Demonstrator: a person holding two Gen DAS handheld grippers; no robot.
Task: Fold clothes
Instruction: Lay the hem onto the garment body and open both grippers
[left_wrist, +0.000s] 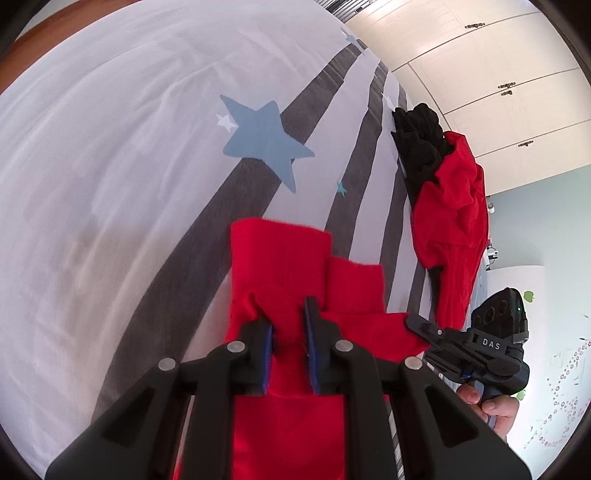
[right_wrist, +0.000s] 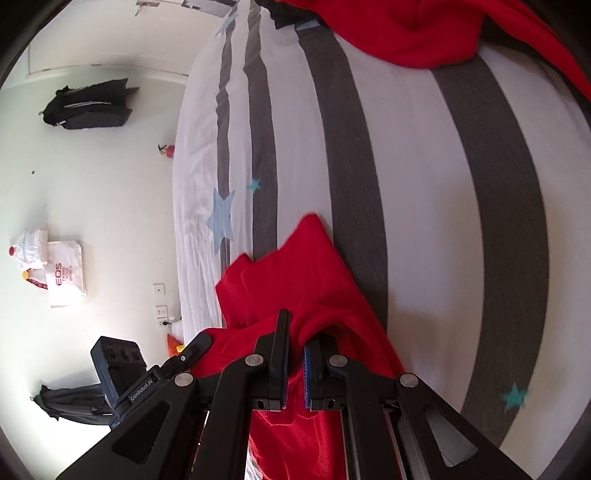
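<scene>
Striped bedding (left_wrist: 110, 155) is lying under the red garment (left_wrist: 280, 266), which the left gripper (left_wrist: 290, 332) and right gripper (right_wrist: 293, 354) are pinching, probably to fold it.

Bright, even daylight, soft shadows. Strong fisheye bending with dark vignette corners. White-and-grey striped bedcover with blue stars (left_wrist: 155, 155) smeared by motion blur; pale wall (right_wrist: 92, 206) washed out, slightly overexposed.

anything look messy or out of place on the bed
Yes: a crumpled heap of red cloth and black cloth sits unfolded at the bed's edge. The red garment pinched by the left gripper and right gripper lies with uneven, stepped ends.
</scene>
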